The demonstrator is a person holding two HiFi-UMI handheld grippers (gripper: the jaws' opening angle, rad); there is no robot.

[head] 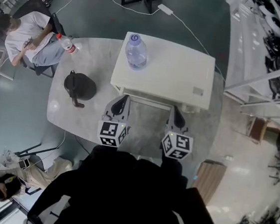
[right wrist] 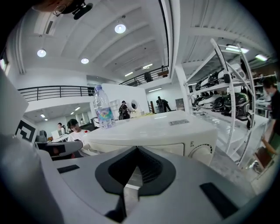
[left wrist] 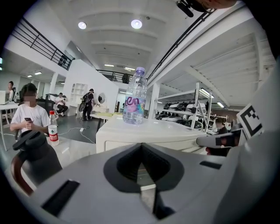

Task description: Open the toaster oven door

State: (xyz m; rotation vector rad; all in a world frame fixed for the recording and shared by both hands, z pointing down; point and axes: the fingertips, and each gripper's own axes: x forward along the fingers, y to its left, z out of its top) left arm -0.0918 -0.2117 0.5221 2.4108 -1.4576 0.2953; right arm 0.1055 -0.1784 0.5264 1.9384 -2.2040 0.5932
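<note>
The white toaster oven (head: 164, 71) stands on the marble table (head: 60, 110) with its door shut and facing me. A clear water bottle (head: 135, 52) stands on its top. My left gripper (head: 123, 101) is shut on nothing, its tips just short of the left end of the oven's front. My right gripper (head: 175, 112) is shut too, at the right end of the front. From the left gripper (left wrist: 141, 151), the oven (left wrist: 148, 133) and bottle (left wrist: 134, 96) rise right ahead. From the right gripper (right wrist: 137, 151), the oven (right wrist: 162, 131) and its round knob (right wrist: 201, 153) are close.
A black jug (head: 79, 86) stands on the table left of the oven, and a red-capped bottle (head: 67, 44) stands further back. A person (head: 28, 38) sits at the table's far left. White shelving (head: 268, 43) runs along the right, and a wooden stool (head: 209, 177) stands by the table's near right.
</note>
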